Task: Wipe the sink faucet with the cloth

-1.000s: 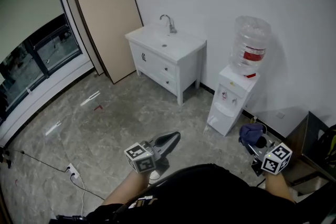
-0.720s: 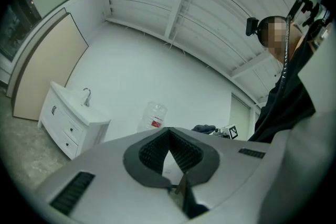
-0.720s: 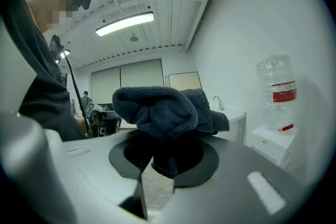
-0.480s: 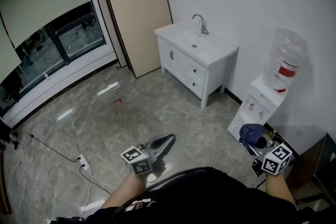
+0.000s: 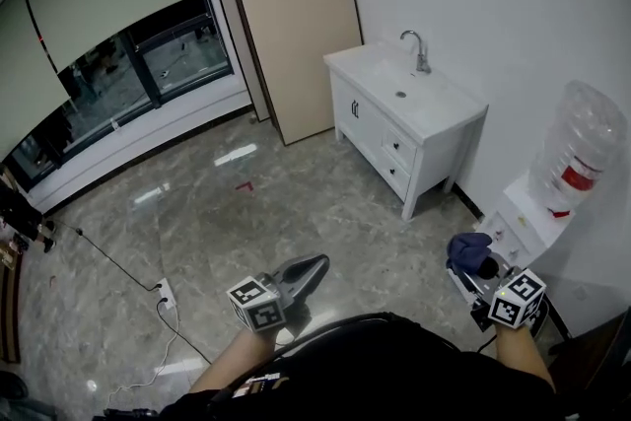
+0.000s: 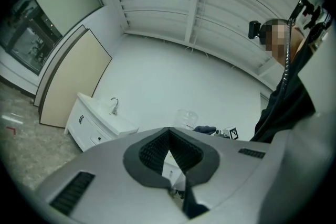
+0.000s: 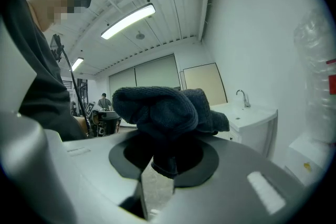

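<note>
Fingers of the right gripper [image 5: 485,267] pinch a dark cloth [image 5: 467,248]; the left gripper's [image 5: 319,262] are closed together on nothing.
Cloth bunches over the right fingers, well apart from the faucet [image 5: 419,51], which stands at the back of the white sink [image 5: 446,109] against the wall. A dispenser [image 5: 525,224] is near the right gripper.

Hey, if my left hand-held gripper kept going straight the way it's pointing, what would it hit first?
Probably the water dispenser, which sits dead ahead of the left hand-held gripper. The right hand-held gripper, holding the cloth, lies just right of that line; depth is unclear.
</note>
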Demonstrator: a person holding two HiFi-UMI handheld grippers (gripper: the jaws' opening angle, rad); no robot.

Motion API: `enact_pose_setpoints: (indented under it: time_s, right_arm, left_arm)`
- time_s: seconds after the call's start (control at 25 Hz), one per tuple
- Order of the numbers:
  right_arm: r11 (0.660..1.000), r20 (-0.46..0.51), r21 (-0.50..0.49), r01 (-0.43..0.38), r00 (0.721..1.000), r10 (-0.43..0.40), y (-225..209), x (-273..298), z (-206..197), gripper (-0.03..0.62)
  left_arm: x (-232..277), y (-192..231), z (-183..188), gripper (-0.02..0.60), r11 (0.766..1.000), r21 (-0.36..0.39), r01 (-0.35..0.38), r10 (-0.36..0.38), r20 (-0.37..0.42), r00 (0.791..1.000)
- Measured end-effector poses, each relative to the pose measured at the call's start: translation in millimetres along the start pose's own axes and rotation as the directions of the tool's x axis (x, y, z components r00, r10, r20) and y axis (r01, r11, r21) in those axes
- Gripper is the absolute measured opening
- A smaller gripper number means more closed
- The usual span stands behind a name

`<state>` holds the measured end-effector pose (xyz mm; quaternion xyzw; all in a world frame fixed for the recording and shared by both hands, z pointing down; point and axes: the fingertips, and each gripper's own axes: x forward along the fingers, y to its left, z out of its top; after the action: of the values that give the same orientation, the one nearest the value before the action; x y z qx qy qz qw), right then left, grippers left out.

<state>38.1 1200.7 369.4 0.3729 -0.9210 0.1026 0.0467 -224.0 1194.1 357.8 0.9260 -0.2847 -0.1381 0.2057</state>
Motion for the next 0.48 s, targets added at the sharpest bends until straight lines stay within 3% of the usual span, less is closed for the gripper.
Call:
enact_pose_setpoints:
  time_s: [0.2,0.36,0.48]
  right_arm:
    - [0.996,-0.003,-0.045,-0.073,0.997,0.072,-78.8,36.7,36.5,0.088]
    - [0.990,-0.009,-0.064,-0.128,0.992,0.128,-126.9,64.8,53.9,0.089]
    - [0.987,-0.011,-0.058,-0.148,0.989,0.148,-155.0,87.2,59.4,0.089]
  left_arm:
    - [70.3,25.7,18.7,0.000,0.997,0.064,-0.038,0.038,0.005,0.999]
    - [116.8,43.1,32.9,0.000,0.997,0.053,-0.064,0.062,0.049,0.997]
    - [138.6,60.5,34.7,0.000,0.995,0.048,-0.090,0.088,0.030,0.996]
